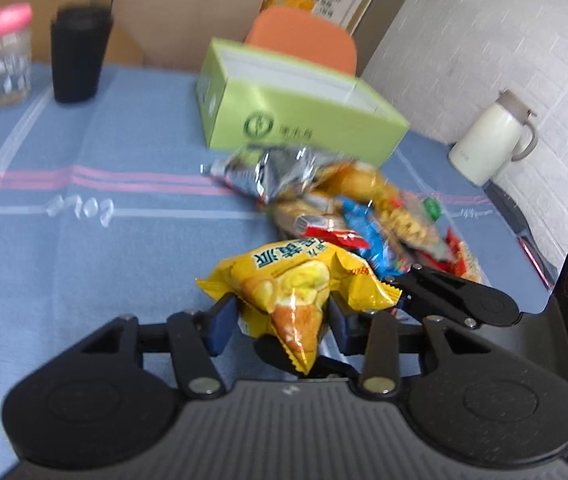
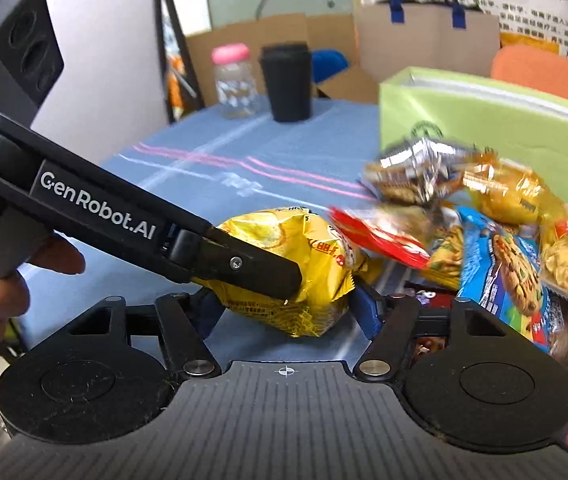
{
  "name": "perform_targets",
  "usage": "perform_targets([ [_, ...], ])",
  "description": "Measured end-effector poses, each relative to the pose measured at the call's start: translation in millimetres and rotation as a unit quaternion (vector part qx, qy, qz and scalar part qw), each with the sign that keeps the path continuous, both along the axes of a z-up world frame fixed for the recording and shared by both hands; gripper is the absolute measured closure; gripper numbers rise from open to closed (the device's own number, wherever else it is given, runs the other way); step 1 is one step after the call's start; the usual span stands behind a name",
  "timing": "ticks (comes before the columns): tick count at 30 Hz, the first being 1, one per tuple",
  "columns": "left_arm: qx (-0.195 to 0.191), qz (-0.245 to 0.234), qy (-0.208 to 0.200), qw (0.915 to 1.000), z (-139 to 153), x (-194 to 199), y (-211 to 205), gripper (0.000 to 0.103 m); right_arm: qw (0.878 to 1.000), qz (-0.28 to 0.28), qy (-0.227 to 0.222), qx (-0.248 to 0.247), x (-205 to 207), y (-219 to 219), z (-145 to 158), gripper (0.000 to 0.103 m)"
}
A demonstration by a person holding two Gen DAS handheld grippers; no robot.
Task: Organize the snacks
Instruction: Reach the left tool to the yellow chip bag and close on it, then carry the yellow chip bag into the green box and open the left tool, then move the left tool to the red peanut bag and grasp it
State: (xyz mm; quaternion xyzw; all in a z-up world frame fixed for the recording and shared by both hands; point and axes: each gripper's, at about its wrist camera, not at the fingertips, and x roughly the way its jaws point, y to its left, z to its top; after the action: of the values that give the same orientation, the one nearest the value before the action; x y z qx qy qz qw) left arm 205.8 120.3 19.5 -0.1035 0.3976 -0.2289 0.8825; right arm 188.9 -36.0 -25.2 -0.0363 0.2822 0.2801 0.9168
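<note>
Blue tablecloth (image 1: 84, 240) | yellow snack bag (image 1: 296, 284) pinched, lower end hidden | pile (image 1: 364, 208) blurred

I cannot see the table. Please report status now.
Left gripper and right gripper both shut on yellow snack packet. Green box open behind snack pile. Nothing blocking.

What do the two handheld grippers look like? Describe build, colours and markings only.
Both are matte black plastic. The left gripper and right gripper have ribbed grey bases, round pivot discs, silver pins and blue finger pads. The left one's side reads "GenRobot.AI" in white. No sleeve is visible.
</note>
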Motion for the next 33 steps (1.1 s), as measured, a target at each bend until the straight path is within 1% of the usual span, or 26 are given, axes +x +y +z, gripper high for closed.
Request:
perform_targets([
  [3, 0.009, 0.004, -0.048, 0.9988, 33, 6, -5, 0.061, 0.999, 0.004, -0.04, 0.007, -7, -2, 23, 0.053],
  [5, 0.017, 0.006, -0.08, 0.9966, 56, 27, -13, 0.061, 0.997, 0.005, -0.076, 0.004, 5, -5, 43, 0.053],
  [7, 0.022, 0.005, -0.103, 0.9944, 73, 64, -26, 0.06, 0.994, 0.001, -0.11, -0.009, 30, -10, 64, 0.053],
  [9, 0.025, -0.001, -0.118, 0.9927, 86, 105, -40, 0.06, 0.991, -0.012, -0.131, -0.023, 64, -18, 83, 0.053],
  [11, 0.025, -0.002, -0.114, 0.9932, 91, 148, -53, 0.06, 0.989, -0.028, -0.142, -0.038, 106, -24, 96, 0.053],
  [13, 0.034, -0.001, -0.1, 0.9944, 89, 187, -64, 0.06, 0.989, -0.043, -0.135, -0.044, 149, -32, 101, 0.053],
  [16, 0.057, 0.001, -0.078, 0.9954, 76, 236, -76, 0.06, 0.993, -0.052, -0.098, -0.03, 209, -44, 94, 0.053],
  [17, 0.061, 0.005, -0.069, 0.9958, 69, 248, -76, 0.054, 0.995, -0.051, -0.082, -0.032, 227, -46, 89, 0.053],
  [18, 0.068, 0.012, -0.065, 0.9955, 64, 257, -75, 0.033, 0.996, -0.049, -0.064, -0.034, 244, -46, 84, 0.052],
  [19, 0.08, 0.03, -0.067, 0.9941, 60, 261, -73, 0.03, 0.997, -0.048, -0.048, -0.033, 258, -48, 78, 0.051],
  [20, 0.089, 0.046, -0.075, 0.9921, 59, 260, -70, 0.029, 0.998, -0.047, -0.033, -0.034, 268, -49, 72, 0.049],
  [21, 0.086, 0.048, -0.083, 0.9917, 60, 255, -66, 0.028, 0.998, -0.048, -0.022, -0.04, 273, -51, 68, 0.049],
  [22, 0.073, 0.045, -0.089, 0.9923, 62, 246, -60, 0.027, 0.997, -0.05, -0.024, -0.044, 269, -56, 67, 0.049],
  [24, 0.064, 0.045, -0.101, 0.9917, 66, 225, -56, 0.024, 0.996, -0.055, -0.051, -0.04, 250, -69, 71, 0.039],
  [25, 0.069, 0.047, -0.107, 0.9907, 66, 214, -58, 0.023, 0.996, -0.059, -0.063, -0.038, 238, -76, 74, 0.028],
  [26, 0.075, 0.05, -0.109, 0.99, 66, 203, -59, 0.018, 0.994, -0.062, -0.076, -0.037, 227, -82, 77, 0.022],
  [27, 0.076, 0.053, -0.11, 0.9896, 66, 191, -61, 0.013, 0.993, -0.066, -0.088, -0.038, 216, -88, 80, 0.021],
  [28, 0.078, 0.052, -0.114, 0.989, 64, 177, -64, 0.01, 0.992, -0.069, -0.094, -0.039, 204, -92, 83, 0.018],
  [29, 0.082, 0.053, -0.12, 0.988, 63, 165, -70, 0.01, 0.992, -0.071, -0.098, -0.039, 190, -96, 84, 0.015],
  [31, 0.104, 0.059, -0.128, 0.9845, 59, 139, -81, 0.01, 0.991, -0.08, -0.106, -0.032, 159, -104, 84, 0.01],
  [33, 0.122, 0.068, -0.136, 0.9809, 53, 115, -92, 0.01, 0.99, -0.088, -0.109, -0.025, 128, -110, 81, 0.01],
])
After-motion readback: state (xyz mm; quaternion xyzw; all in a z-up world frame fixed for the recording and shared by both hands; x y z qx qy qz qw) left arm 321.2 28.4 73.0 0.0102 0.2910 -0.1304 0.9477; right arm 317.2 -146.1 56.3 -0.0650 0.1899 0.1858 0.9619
